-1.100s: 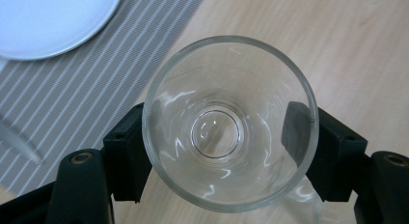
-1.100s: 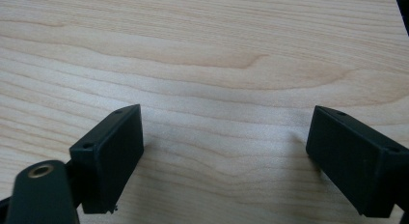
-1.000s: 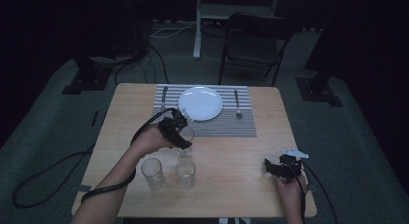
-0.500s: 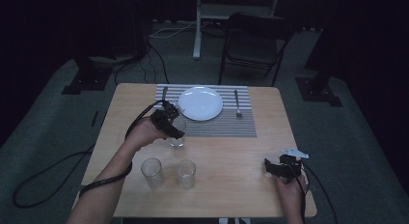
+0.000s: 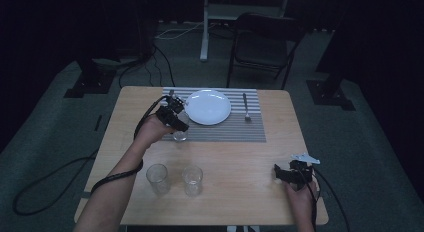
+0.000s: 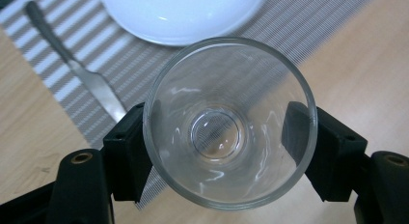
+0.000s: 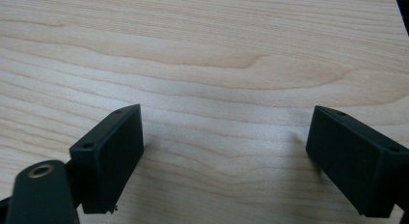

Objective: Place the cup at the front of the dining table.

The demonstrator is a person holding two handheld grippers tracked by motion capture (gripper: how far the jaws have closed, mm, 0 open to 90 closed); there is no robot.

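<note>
One glass (image 5: 180, 132) has moved toward the plate (image 5: 208, 106).

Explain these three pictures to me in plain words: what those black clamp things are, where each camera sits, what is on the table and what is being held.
No machine arm is at work here: a person holds a hand-held two-jaw tool in each hand. The high view looks down on a wooden table from above the person's side. The other two pictures come from small cameras riding on each tool, looking out along its black jaws.

On the table lie a striped placemat with a white plate, a fork to its right and a knife to its left. Two empty glasses stand near the front edge.

The left tool is clamped on a third clear glass, seen from above its mouth, at the placemat's edge near the plate. The right tool sits low over bare wood with its jaws apart, holding nothing.
</note>
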